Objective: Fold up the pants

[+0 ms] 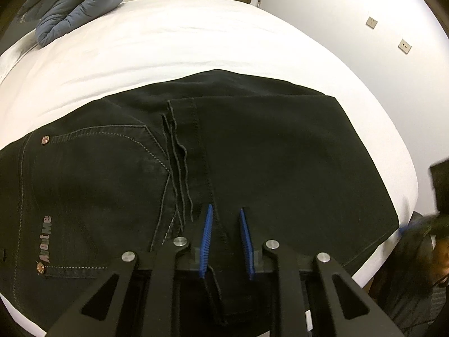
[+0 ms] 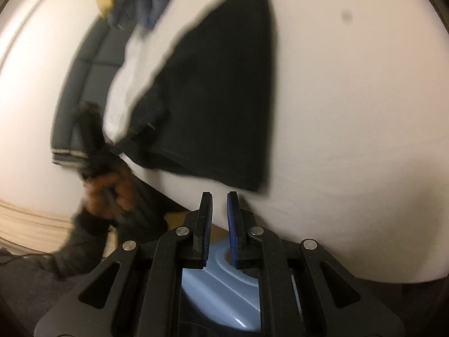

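Black jeans (image 1: 252, 154) lie folded on the white bed (image 1: 168, 42), with a back pocket and an "AboutMe" label at the left and the leg hems laid over the seat. My left gripper (image 1: 226, 213) hovers low over the near edge of the jeans, its blue-padded fingers (image 1: 207, 236) apart with a seam between them, not clamped. In the blurred right wrist view the jeans (image 2: 224, 98) lie ahead on the bed (image 2: 350, 112). My right gripper (image 2: 220, 196) is slightly open and empty, just off the jeans' near corner by the bed's edge.
A blue-grey quilted jacket (image 1: 75, 2) lies at the bed's far left corner. A white wall (image 1: 350, 14) with sockets runs along the right. The hand holding the left gripper (image 2: 106, 185) shows at the left. A pale blue plastic object (image 2: 221, 286) is below the right gripper.
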The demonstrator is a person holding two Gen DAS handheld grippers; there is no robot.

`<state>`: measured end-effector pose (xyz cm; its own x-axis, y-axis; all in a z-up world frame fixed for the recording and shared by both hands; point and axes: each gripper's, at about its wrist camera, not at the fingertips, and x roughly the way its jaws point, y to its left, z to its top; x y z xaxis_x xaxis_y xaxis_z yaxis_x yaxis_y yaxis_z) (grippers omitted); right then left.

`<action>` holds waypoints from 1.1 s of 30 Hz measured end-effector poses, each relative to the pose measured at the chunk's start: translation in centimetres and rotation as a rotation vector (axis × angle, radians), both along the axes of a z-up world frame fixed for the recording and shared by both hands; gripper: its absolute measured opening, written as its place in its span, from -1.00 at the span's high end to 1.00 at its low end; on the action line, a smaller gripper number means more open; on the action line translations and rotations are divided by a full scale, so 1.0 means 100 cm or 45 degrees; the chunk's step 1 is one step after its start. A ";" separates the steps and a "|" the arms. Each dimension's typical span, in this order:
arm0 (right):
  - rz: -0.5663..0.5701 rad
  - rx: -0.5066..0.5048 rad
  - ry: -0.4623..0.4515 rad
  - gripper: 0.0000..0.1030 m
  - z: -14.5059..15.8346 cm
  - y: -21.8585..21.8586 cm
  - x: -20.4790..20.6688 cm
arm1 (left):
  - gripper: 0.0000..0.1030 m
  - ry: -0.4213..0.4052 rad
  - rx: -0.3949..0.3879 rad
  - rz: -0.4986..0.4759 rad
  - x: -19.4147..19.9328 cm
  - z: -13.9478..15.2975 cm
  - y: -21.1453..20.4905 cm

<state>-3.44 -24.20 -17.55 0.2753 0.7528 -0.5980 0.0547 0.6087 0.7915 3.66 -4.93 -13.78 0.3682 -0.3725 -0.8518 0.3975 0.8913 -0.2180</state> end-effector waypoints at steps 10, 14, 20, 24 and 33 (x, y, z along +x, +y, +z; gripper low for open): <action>-0.138 0.264 -0.080 0.76 0.009 0.040 0.120 | 0.57 0.023 -0.162 0.092 -0.002 0.007 0.022; -0.208 0.075 0.097 1.00 -0.047 0.062 0.138 | 0.10 -0.038 -0.247 0.165 -0.012 0.023 0.047; -0.215 0.100 -0.012 0.49 -0.010 0.080 0.126 | -0.28 -0.181 -0.391 0.496 -0.045 0.061 0.138; -0.189 0.251 -0.092 -0.11 0.013 0.118 0.135 | -0.28 -0.172 -0.558 0.800 -0.070 0.063 0.211; -0.126 0.244 0.129 0.35 -0.028 0.195 0.173 | -0.35 0.010 -0.841 1.101 -0.085 0.014 0.291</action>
<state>13.88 -4.74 -20.30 0.2993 0.8275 -0.4750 0.1917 0.4355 0.8795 -4.82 24.14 -12.39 0.7216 -0.3752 -0.5819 -0.3113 0.5750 -0.7567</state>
